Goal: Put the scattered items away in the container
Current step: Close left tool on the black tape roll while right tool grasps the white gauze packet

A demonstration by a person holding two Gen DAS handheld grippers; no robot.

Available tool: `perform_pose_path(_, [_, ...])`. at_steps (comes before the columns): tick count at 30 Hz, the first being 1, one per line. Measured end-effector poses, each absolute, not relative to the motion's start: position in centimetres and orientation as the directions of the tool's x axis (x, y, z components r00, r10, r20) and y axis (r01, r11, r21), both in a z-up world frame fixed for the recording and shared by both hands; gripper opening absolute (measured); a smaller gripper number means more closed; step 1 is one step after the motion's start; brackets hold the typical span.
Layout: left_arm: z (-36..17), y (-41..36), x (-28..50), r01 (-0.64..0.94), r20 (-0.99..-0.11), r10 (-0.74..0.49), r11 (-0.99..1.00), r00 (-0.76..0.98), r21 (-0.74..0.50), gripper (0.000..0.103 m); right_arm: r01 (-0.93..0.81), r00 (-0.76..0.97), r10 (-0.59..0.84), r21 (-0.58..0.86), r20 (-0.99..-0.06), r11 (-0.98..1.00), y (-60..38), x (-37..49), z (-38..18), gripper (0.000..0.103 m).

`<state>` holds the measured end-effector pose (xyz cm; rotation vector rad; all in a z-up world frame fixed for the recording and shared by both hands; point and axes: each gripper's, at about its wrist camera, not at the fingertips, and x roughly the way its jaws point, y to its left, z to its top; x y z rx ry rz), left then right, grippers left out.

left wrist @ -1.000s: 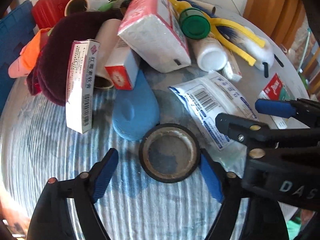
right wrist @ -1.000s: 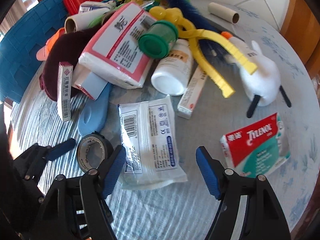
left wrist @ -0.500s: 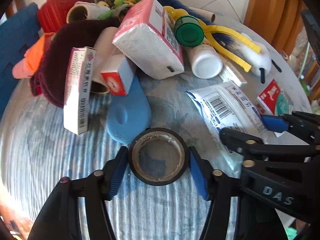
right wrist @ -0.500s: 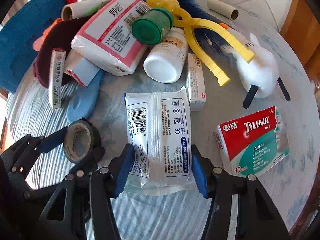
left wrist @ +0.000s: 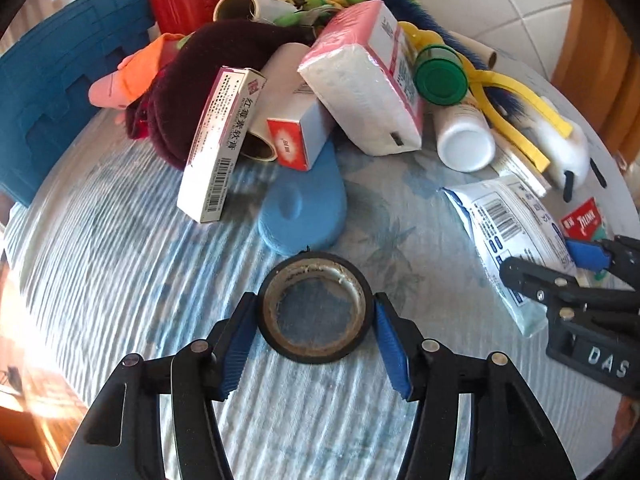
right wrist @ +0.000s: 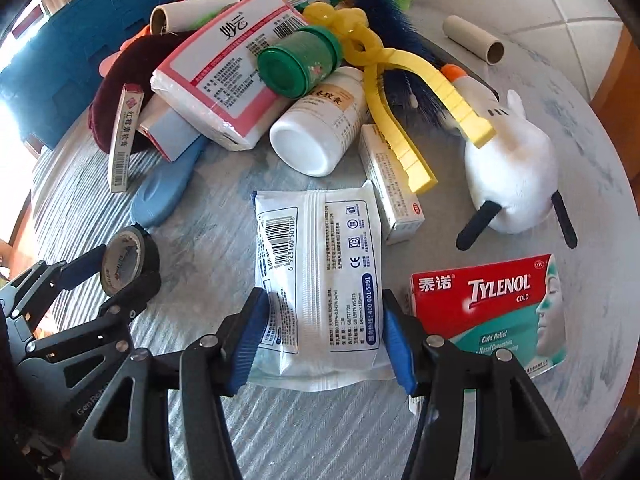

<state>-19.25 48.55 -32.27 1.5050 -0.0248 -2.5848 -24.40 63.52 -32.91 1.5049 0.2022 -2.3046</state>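
My left gripper (left wrist: 314, 340) is shut on a black tape roll (left wrist: 314, 306), its blue pads pressing both sides; the roll is tilted up off the table in the right wrist view (right wrist: 128, 260). My right gripper (right wrist: 320, 340) is shut on a white sealed packet with a barcode (right wrist: 320, 272), pads against its two long edges. The packet also shows in the left wrist view (left wrist: 508, 232). A blue woven container (left wrist: 52, 92) stands at the far left of the round table.
A heap lies at the back: pink tissue pack (right wrist: 228, 72), green-capped jar (right wrist: 296, 64), white bottle (right wrist: 320, 132), maroon cloth (left wrist: 192, 80), medicine boxes, yellow tongs (right wrist: 404, 112), blue insole (left wrist: 304, 208). A Tylenol box (right wrist: 488, 312) and a white plush (right wrist: 512, 168) lie to the right.
Both grippers went from open to closed: the left on the tape roll, the right on the white packet. The tape roll has tipped up off the cloth.
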Motion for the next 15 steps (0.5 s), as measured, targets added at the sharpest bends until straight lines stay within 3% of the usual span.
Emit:
perform_pose_path(4, [-33.3, 47.1, -19.3, 0.166, -0.855, -0.150, -0.983, -0.497, 0.076, 0.062, 0.415, -0.373, -0.240, 0.070, -0.896, -0.907, 62.7, -23.8, -33.1, 0.075])
perform_pose_path(7, [-33.3, 47.5, -19.0, 0.186, -0.854, -0.135, -0.982, -0.503, 0.046, 0.063, 0.421, -0.391, -0.238, 0.057, -0.889, -0.905, 62.5, -23.7, -33.2, 0.075])
perform_pose_path(8, [-33.2, 47.4, -19.2, 0.180, -0.855, -0.122, -0.983, -0.505, 0.034, 0.056, 0.425, -0.397, -0.226, 0.040, -0.890, -0.904, 62.3, -23.6, -33.2, 0.074])
perform_pose_path(10, [-33.0, 47.7, -19.3, 0.185, -0.855, -0.136, -0.982, -0.501, 0.048, 0.056, 0.436, -0.424, -0.181, -0.024, -0.887, -0.900, 61.8, -23.4, -33.2, 0.066])
perform_pose_path(15, [-32.3, 48.0, -18.4, 0.190, -0.850, -0.161, -0.979, -0.502, 0.073, 0.056, 0.428, -0.406, -0.241, 0.049, -0.881, -0.902, 62.2, -23.2, -32.2, 0.052])
